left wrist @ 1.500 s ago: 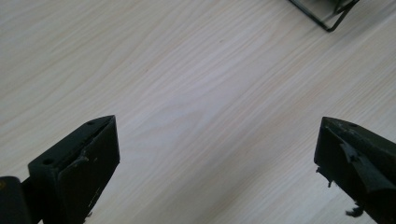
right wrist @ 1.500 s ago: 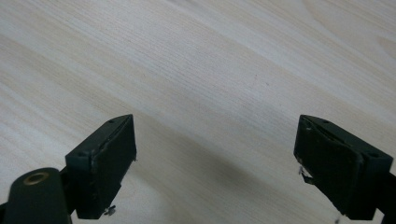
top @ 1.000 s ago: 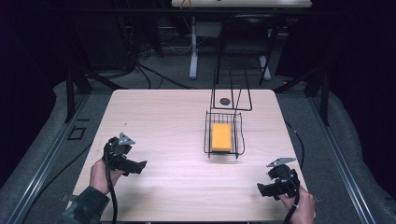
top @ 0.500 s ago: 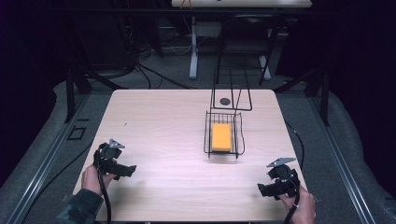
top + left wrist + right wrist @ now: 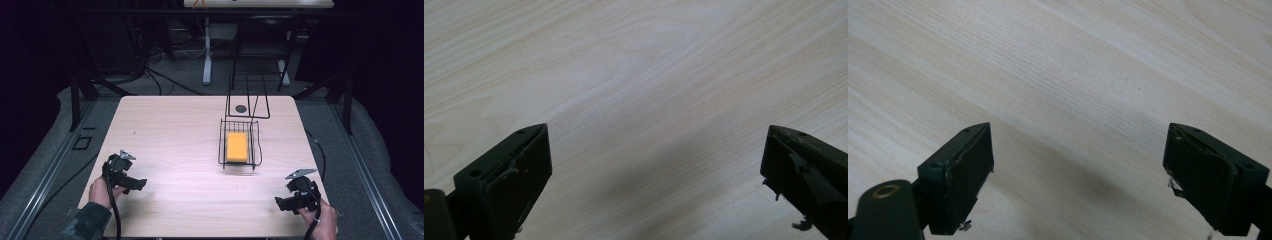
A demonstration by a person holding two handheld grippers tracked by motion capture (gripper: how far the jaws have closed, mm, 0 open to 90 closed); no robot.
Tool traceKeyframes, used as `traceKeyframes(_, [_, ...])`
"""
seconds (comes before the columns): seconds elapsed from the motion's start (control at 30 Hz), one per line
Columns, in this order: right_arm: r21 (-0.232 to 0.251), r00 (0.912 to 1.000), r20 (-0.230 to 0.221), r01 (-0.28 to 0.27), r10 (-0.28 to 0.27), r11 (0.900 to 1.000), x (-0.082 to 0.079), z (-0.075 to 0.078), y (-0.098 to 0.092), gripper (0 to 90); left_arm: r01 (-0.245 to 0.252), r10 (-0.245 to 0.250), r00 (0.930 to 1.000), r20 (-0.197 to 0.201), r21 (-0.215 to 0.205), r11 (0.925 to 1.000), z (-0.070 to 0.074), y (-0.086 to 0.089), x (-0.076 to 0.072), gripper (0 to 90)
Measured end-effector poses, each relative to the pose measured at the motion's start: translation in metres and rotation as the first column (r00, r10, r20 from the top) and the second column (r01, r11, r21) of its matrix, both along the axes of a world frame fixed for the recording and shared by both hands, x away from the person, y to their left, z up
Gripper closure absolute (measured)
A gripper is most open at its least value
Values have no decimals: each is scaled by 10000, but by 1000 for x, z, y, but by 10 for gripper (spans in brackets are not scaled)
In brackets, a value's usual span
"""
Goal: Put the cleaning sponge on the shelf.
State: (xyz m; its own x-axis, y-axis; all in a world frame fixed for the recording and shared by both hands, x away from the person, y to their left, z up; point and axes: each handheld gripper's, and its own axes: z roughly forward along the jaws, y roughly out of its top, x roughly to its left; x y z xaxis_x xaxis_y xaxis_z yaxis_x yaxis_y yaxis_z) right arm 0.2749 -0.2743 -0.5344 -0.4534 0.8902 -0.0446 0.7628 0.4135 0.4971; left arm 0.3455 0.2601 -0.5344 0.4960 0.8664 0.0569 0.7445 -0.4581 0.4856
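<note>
A yellow-orange sponge-like block lies inside a black wire basket right of the table's middle. My left gripper rests low at the front left of the wooden table, held by a hand, jaws pointing right. In the left gripper view it stands wide open over bare wood. My right gripper sits at the front right, jaws pointing left. The right gripper view shows it open with nothing between its jaws.
A black wire frame stands upright at the back edge, with a small dark round object at its foot. Cables trail from both grippers off the table's front. Dark floor and table legs lie beyond the far edge.
My left gripper has drawn back toward the front left corner and lowered to the table. The right gripper has stayed put.
</note>
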Motion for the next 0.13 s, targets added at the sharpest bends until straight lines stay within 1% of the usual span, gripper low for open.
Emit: traceKeyframes(0.13, [19, 10000, 50, -38, 38, 10000, 0, 1, 0, 122, -80, 80, 10000, -35, -41, 10000, -1, 0, 0, 1])
